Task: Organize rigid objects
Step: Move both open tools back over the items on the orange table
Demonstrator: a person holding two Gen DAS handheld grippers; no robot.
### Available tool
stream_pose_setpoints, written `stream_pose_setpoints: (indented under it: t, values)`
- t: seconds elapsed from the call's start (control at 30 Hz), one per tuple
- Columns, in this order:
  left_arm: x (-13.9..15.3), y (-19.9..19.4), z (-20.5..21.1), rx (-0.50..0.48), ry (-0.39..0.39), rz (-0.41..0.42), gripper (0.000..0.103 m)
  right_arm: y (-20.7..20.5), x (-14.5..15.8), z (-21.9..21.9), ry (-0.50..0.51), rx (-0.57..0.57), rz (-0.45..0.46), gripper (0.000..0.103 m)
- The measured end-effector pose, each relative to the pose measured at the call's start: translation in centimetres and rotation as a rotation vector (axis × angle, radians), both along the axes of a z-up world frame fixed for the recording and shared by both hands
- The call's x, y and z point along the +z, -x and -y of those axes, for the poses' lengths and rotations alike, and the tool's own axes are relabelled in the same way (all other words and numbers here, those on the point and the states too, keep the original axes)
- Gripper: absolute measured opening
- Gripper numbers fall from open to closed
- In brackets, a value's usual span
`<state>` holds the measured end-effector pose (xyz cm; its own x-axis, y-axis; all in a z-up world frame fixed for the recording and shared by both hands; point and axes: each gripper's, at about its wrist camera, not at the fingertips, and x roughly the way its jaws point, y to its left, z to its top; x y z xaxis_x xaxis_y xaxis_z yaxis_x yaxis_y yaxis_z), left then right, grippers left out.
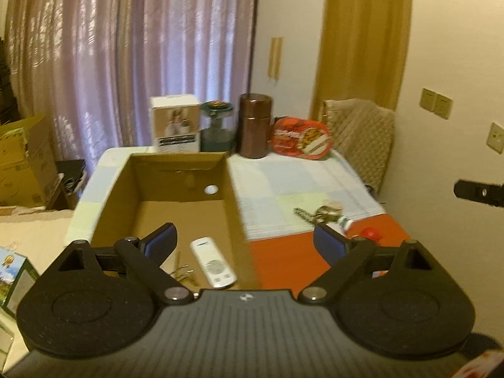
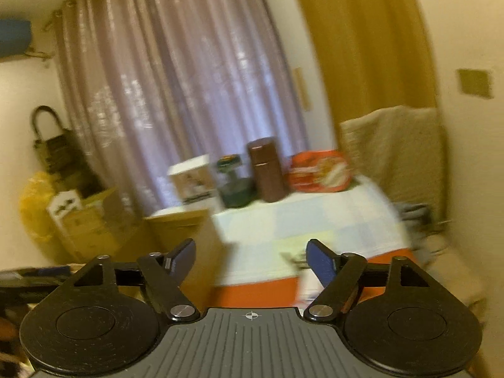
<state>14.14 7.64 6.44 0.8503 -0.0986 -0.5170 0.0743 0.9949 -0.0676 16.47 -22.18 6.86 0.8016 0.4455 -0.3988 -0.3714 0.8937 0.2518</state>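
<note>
Rigid objects lie in two places: a white remote control and a few small gold-coloured pieces rest on the floor of an open cardboard box, while a cluster of small items, among them a chain-like piece and something red and round, sits on the table just to the right of the box. The left gripper hangs above the near edge of the box with its blue-padded fingers spread wide and nothing between them; the remote shows in the gap below. The right gripper is also apart at the jaws and empty, over the table's near edge, in a view heavily smeared by motion; a black tip at the right margin of the left wrist view may be part of it. Along the far side of the table stand a white carton, a green-lidded glass jar, a tall brown canister and a red oval tin leaning upright. A pale checked cloth covers the table, with an orange-red surface nearest the grippers. Behind hang sheer lilac curtains and a mustard drape.
</note>
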Motion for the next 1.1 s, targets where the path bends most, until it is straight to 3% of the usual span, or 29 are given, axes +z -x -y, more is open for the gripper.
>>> stream_pose_setpoints:
  t: [0.2,0.33,0.57,0.77,0.9,1.1]
  values:
    - [-0.9,-0.8,4.8,-0.073,0.003,-0.008,0.092,0.5,-2.2,4.8,0.077,-0.099,-0.026,0.076]
    - [-2.5,-1.7,7.5,-0.129,-0.001,-0.040,0.092,0.6,-4.5,5.9,0.101,-0.103,-0.050,0.076]
    - [-5.9,-3.3,10.8,-0.212,-0.012,-0.089,0.092,-0.7,-8.4,5.9,0.163,-0.021,-0.095,0.076]
    - [-10.0,-5.1,12.1,-0.210,-0.025,-0.142,0.092,-3.0,-12.2,5.1,0.202,0.047,-0.143,0.076]
    - [-12.6,-6.2,13.4,-0.219,-0.105,-0.150,0.091,-4.4,-14.3,4.4,0.237,0.088,-0.151,0.076]
    - [-15.8,-8.1,13.7,-0.240,-0.109,-0.194,0.091,-7.1,-16.9,3.3,0.253,0.161,-0.165,0.076]
